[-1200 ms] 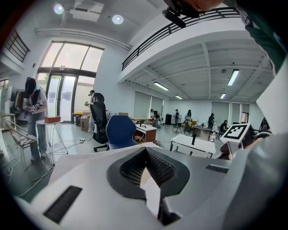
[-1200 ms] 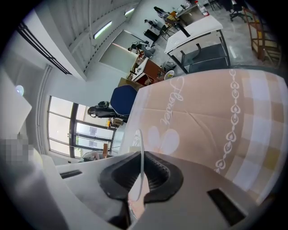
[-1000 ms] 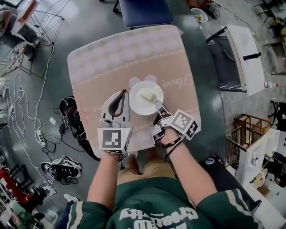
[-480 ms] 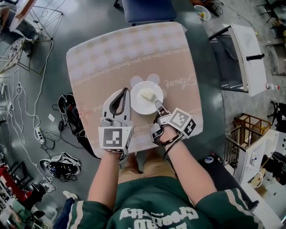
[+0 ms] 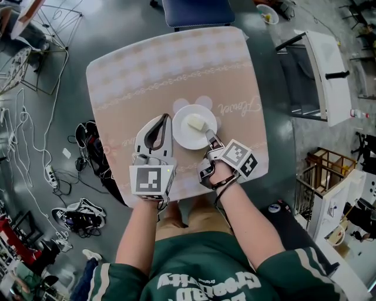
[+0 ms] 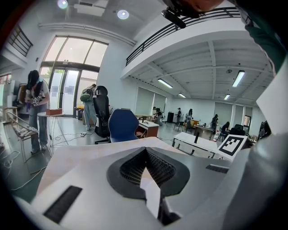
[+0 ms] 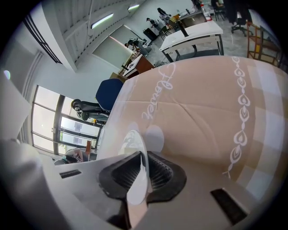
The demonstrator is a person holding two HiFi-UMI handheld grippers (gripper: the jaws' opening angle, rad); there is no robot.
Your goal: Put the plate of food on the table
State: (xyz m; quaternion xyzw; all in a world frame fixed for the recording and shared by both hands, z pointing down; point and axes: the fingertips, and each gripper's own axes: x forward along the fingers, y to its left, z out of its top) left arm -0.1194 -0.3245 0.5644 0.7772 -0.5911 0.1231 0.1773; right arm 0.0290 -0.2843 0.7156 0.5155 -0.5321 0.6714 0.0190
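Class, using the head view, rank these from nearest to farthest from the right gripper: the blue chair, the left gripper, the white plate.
1. white plate, on the table; its rim lies between the right gripper's jaws, which have just been opening.
2. left gripper, across the plate to the left.
3. blue chair, beyond the table's far edge.

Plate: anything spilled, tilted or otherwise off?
Nothing stands out. The plate looks level on the table, the pale food piece sits inside it, and nothing has spilled onto the table.
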